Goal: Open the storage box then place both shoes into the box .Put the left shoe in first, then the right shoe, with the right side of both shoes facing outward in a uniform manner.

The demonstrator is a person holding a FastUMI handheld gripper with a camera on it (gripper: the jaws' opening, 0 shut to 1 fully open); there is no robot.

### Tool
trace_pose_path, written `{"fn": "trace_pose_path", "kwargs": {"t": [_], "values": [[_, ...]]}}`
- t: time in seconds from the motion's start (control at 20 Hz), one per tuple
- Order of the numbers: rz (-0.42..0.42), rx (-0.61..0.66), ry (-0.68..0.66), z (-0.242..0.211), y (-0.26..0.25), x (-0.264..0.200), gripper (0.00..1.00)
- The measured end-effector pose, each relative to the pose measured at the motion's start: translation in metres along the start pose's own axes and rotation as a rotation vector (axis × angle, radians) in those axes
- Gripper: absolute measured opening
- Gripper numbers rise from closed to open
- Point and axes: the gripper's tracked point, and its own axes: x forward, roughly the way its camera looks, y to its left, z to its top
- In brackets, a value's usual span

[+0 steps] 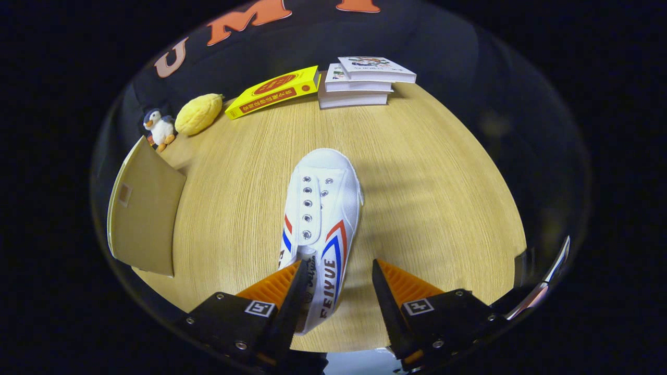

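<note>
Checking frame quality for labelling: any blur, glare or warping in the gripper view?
Gripper view: strong fisheye bowing of the table edge; white shoe sharp and evenly lit, soft shadow on its right; stacked books and plush penguin still readable; glare streak on a shiny edge beside the open gripper, shoe heel between the fingers.

One white canvas shoe (323, 219) lay on the table (443, 198), its heel end between the two spread fingers of one hand-held gripper (336, 289), neither finger visibly pressing on it. There were four books in all: one yellow book (273, 91) lying alone and a stack of three white books (359, 83) beside it. One penguin soft toy (159, 127), one yellow lemon-shaped plush (199, 113) and one tan box flap (143, 208) completed the count.
</note>
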Motion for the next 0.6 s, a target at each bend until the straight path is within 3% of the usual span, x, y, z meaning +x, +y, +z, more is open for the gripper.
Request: {"fn": "trace_pose_path", "kwargs": {"t": [0.25, 0.4, 0.45, 0.6], "values": [[0.004, -0.017, 0.02, -0.005, -0.001, 0.007, 0.33], [-0.008, -0.005, 0.025, -0.007, -0.011, 0.011, 0.16], [0.007, 0.011, 0.014, -0.006, -0.01, 0.011, 0.04], [0.12, 0.159, -0.025, -0.003, -0.005, 0.004, 0.0]]}}
